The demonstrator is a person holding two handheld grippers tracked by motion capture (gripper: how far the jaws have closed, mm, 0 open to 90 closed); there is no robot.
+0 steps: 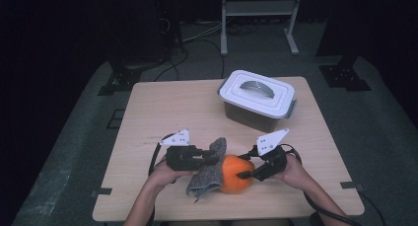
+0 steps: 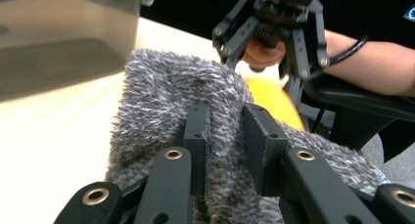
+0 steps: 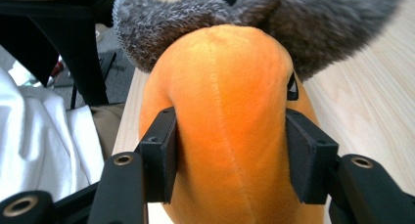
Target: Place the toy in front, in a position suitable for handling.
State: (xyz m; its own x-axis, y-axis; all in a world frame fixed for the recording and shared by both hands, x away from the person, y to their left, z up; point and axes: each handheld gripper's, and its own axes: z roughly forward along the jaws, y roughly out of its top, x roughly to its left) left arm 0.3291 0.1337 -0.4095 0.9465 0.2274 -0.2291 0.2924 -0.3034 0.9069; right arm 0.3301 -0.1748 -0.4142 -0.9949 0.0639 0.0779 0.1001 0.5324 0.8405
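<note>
The orange soft toy (image 1: 236,173) on the tabletop (image 1: 162,107) is squeezed by the half-open right gripper (image 1: 245,174) while the fuzzy grey cloth (image 1: 206,174) is pinched by the nearly closed left gripper (image 1: 213,158), so wiping seems underway and gentle rubbing is needed next.

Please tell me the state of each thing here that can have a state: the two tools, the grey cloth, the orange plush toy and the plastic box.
Left tool: shut on the grey cloth.
Right tool: shut on the orange plush toy.
Grey cloth: bunched, draped against the toy, pinched by the left tool.
Orange plush toy: on the table, squeezed at both sides.
Plastic box: lid on, handle flat.
</note>
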